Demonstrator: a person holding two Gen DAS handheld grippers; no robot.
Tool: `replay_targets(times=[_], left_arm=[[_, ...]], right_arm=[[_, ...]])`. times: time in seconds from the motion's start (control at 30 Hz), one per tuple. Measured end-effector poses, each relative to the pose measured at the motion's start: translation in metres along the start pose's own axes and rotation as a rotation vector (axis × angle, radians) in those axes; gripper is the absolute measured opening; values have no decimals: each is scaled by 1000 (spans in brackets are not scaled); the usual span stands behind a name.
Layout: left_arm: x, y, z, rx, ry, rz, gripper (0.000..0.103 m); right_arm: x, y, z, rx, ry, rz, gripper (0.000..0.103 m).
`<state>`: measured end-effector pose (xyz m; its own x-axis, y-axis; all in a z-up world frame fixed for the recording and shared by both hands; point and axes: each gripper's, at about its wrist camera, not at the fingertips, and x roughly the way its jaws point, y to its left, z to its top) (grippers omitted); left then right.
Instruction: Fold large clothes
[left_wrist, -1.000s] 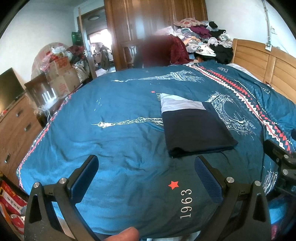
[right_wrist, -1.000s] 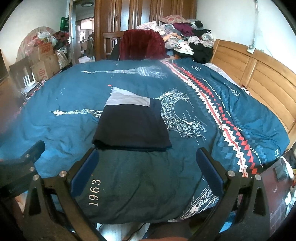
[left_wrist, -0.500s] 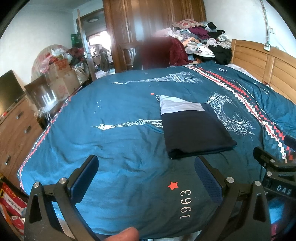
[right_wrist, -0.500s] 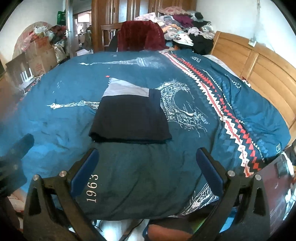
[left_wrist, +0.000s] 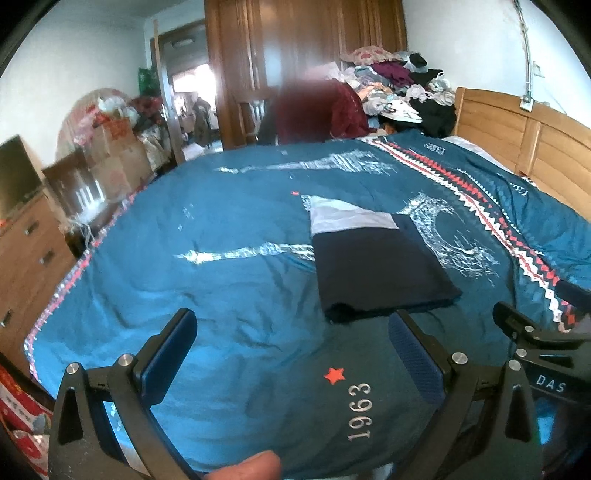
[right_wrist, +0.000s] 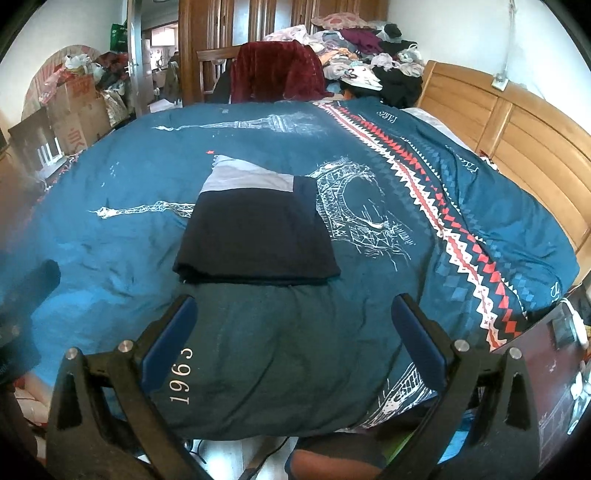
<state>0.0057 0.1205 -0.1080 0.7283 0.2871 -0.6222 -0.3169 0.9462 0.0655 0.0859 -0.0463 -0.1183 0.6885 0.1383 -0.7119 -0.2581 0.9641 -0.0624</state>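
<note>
— Where are my claws?

— Left gripper (left_wrist: 291, 349) and right gripper (right_wrist: 293, 334) both hang spread wide, empty, above the near edge of the blue quilt (right_wrist: 110, 236).

— And the garment?

— The folded navy garment (right_wrist: 255, 240) lies flat mid-bed, just beyond my fingertips.

— Risk?

— Pinching only its top layer, or the quilt beneath, could drag the stack apart.

A lived-in home bedroom: wide bed (right_wrist: 480, 206) under a teal Eiffel-Tower quilt (right_wrist: 129, 173), wooden headboard (right_wrist: 517, 122), tall wooden wardrobe (left_wrist: 306, 55), clothes heaped (right_wrist: 362, 48) at the far side, cardboard boxes (right_wrist: 77, 107) stacked near an open door, drawer chest (left_wrist: 26, 254) with a television (left_wrist: 16, 177).
</note>
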Motion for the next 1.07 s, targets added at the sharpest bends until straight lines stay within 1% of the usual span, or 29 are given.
replay_targets(times=[0.17,0.37,0.53,0.77,0.87,1.07], left_arm=[[7,3,-3,-16,28,-8,103],[7,3,-2,-31,31,-23,103],[7,2,-3,-30,28,-14,103],[6,0,-6,-34,29,26,103],[7,5,-5,-68,42,-5,103],[8,7,-6,-82,44,3,103]], right_arm=[[1,-1,-1,-1,3,8,103],[2,-1,-1,3,2,16,103],[3,0,-2,2,2,19,103],[1,1,-2,4,-3,28,103],[-3,1,-1,8,-10,38,103],[-9,0,2,9,-25,50,103]])
